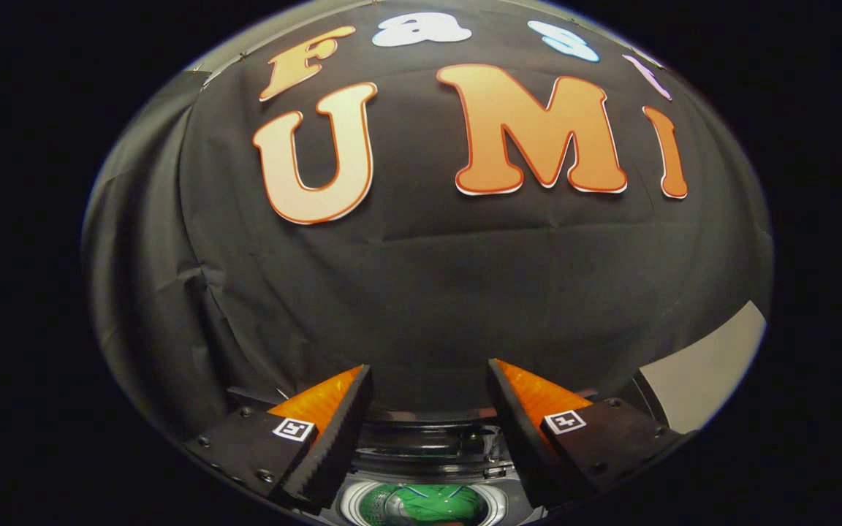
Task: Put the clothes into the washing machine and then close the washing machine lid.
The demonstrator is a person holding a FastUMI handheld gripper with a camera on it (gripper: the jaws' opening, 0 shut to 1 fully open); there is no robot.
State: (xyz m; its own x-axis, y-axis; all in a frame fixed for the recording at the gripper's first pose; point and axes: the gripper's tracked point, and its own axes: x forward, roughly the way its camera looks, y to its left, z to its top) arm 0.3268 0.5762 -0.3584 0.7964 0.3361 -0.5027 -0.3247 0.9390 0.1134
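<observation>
Clothes (425,505): one green garment, seen low between the two fingers, lying inside the round drum opening of the washing machine (428,453); it appears to sit behind a glossy surface that carries reflections, though whether that is the lid or merely shine on the drum cannot be told. Washing machine: dark top panel and pale drum rim just beneath and ahead of the fingers, most of the body hidden by them. Gripper (428,398): jaws standing wide apart, holding nothing, pointed out over the machine toward the booth wall (428,292) of black cloth. Pale panel (706,372): off to the right, beyond the right finger, purpose unclear. Condition of task, as judged: garment looks already loaded, so the step in hand is likely the lid. Handling advice: tip the gripper downward first so the lid edge comes properly into sight; take the lid near its free edge rather than at the hinge; lower it along its own arc without forcing; check that no fold of green cloth lies across the rim before pressing it home.
</observation>
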